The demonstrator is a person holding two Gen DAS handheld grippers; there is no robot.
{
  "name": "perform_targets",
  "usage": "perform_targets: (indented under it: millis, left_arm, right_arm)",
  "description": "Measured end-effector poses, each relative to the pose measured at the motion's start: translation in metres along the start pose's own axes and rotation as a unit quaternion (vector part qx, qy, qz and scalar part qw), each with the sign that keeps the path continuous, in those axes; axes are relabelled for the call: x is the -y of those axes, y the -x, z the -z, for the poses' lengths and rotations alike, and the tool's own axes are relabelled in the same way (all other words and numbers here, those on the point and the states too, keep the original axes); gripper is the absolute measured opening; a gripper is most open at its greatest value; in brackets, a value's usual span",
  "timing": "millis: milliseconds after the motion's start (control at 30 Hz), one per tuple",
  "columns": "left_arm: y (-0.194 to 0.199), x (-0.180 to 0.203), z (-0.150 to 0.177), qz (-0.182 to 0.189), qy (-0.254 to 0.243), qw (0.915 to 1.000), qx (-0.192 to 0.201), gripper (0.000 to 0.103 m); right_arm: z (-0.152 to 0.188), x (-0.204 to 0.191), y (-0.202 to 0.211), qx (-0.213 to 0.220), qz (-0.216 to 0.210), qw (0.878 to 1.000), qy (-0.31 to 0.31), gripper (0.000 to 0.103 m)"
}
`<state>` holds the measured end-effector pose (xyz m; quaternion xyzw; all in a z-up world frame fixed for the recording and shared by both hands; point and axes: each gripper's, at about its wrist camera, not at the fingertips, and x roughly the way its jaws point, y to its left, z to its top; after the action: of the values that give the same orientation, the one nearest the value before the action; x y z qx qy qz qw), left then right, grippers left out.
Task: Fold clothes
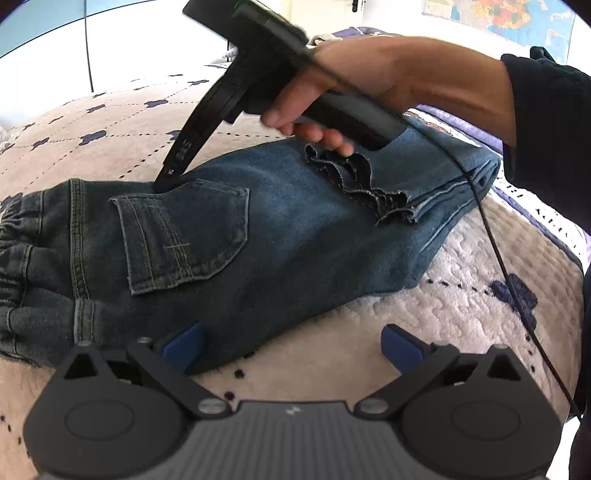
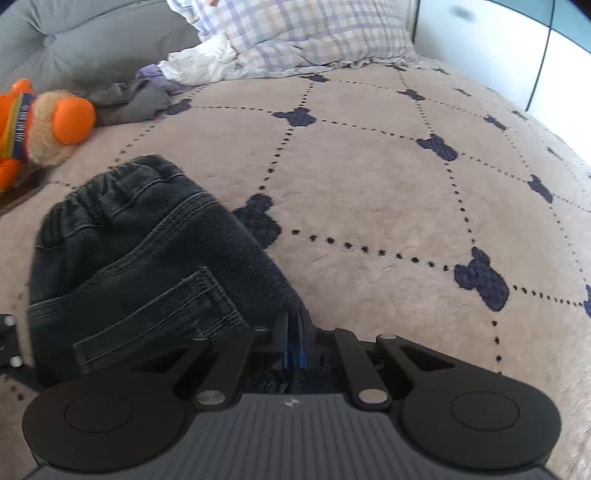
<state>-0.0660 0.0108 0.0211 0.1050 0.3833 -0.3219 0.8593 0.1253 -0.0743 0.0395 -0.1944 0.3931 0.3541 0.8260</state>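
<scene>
Right wrist: jeans (image 2: pixel 147 266) hiding fingertips.

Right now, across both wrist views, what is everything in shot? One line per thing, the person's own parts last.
jeans: 1, dark blue denim, folded on the bedspread, back pocket up, hems lying on top
bedspread: 1, beige with dark dotted lines and dark blue shapes, covering the bed
pillow: 1, lilac and white check, at the head of the bed
plush toy: 1, orange and tan, far left beside grey cloth
grey cloth: 1, crumpled, by the pillow
map: 1, multicoloured, on the wall
cable: 1, black, trailing from the right tool
left tool: 1, black with blue pads, open, at the jeans' near edge
right tool: 1, black, pads together, tip on the jeans
right hand: 1, gripping the right tool's handle, dark sleeve
</scene>
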Motion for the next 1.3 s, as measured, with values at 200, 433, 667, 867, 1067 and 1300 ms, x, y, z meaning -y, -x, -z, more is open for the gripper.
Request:
perform_targets:
  millis: [200, 433, 667, 867, 1067, 1300]
  left_arm:
    - [0.018, -0.011, -0.008, 0.004, 0.022, 0.9996, 0.019, 0.102]
    - [0.030, -0.035, -0.010, 0.003, 0.065, 0.9975, 0.029, 0.100]
    - [0.043, -0.059, -0.013, 0.010, 0.112, 0.9925, 0.046, 0.101]
    - [0.026, -0.066, -0.023, -0.044, 0.136, 0.9892, 0.031, 0.102]
    - [0.012, -0.054, -0.027, -0.107, 0.117, 0.9874, 0.012, 0.102]
    - [0.005, -0.064, -0.026, -0.145, 0.131, 0.9806, 0.012, 0.102]
  right_arm:
    - [0.007, -0.004, 0.037, 0.055, 0.037, 0.996, -0.062, 0.020]
    - [0.073, -0.036, 0.060, -0.006, -0.024, 0.995, -0.100, 0.022]
    - [0.095, -0.029, 0.095, 0.046, 0.012, 0.984, -0.174, 0.029]
    - [0.120, -0.071, 0.089, 0.024, 0.047, 0.989, -0.138, 0.040]
    - [0.142, -0.084, 0.096, 0.053, 0.063, 0.980, -0.182, 0.039]
    - [0.160, -0.092, 0.111, 0.076, 0.076, 0.968, -0.227, 0.039]
